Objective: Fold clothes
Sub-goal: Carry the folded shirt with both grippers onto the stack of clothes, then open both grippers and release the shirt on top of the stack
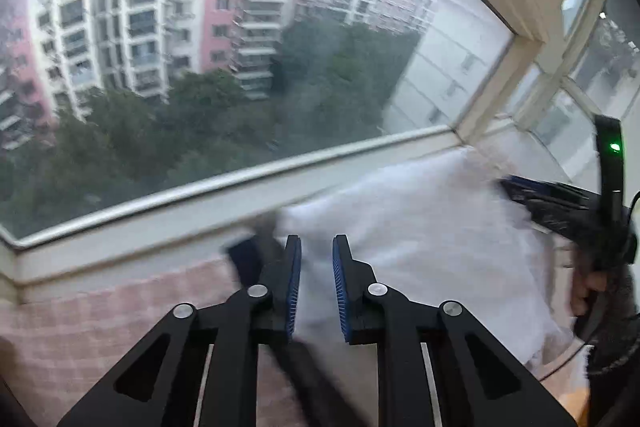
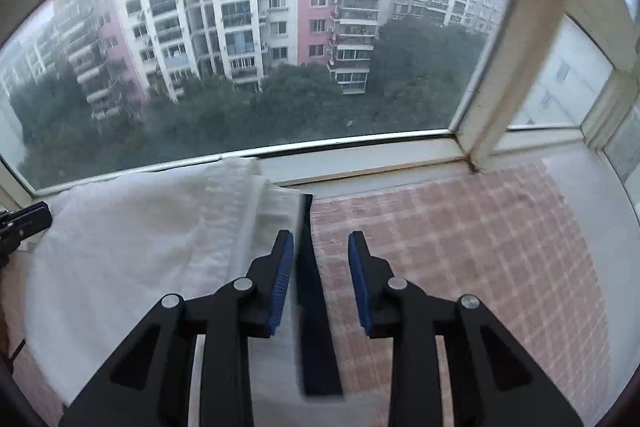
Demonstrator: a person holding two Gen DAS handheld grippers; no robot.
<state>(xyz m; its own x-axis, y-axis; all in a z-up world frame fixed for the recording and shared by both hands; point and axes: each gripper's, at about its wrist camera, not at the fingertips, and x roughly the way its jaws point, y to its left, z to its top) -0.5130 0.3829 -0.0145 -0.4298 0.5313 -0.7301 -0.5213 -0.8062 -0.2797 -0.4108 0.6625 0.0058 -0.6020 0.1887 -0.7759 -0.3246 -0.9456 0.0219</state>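
A white garment point(image 1: 420, 227) point(image 2: 128, 247) with dark blue trim point(image 2: 314, 327) lies bunched on a pink checked cover point(image 2: 460, 247) under the window. My left gripper point(image 1: 317, 241) has white cloth filling the narrow gap between its blue pads and is shut on it; it also shows at the garment's left edge in the right wrist view point(image 2: 40, 213). My right gripper point(image 2: 321, 239) is open. The garment's edge and blue trim hang between its fingers, close to the left pad, with pink cover showing beside the right pad. It also appears at the right of the left wrist view point(image 1: 516, 191).
A white window sill point(image 2: 360, 163) and frame run right behind the garment, with glass and apartment blocks beyond. A frame post point(image 2: 500, 75) stands at the right. A hand point(image 1: 588, 287) holds the right gripper. The pink cover point(image 1: 80, 327) stretches to both sides.
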